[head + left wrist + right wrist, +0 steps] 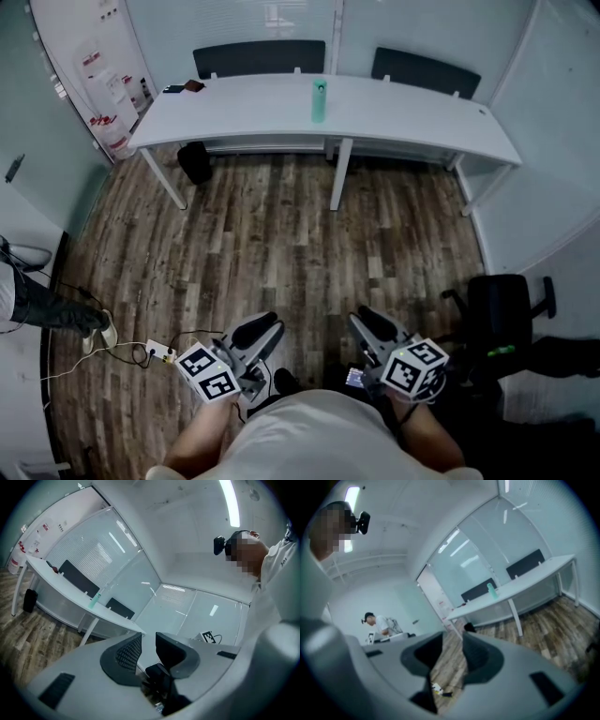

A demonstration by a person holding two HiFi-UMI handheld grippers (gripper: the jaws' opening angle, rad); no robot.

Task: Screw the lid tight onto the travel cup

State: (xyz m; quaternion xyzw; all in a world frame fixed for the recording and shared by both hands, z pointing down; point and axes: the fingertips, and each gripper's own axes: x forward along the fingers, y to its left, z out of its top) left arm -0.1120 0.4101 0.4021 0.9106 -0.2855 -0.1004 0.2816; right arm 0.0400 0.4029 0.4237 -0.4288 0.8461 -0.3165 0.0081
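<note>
Head view: travel cup [319,101] untouched on table [422,117], upper centre; left gripper [261,330] and right gripper [372,324], bottom, slightly parted, empty; screwing not begun.

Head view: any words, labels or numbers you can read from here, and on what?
None readable.
Wall panel: red-and-white labels, too small to read.
Travel cup: no legible print.
Left gripper and right gripper cubes: black square patterns, no letters.
</note>
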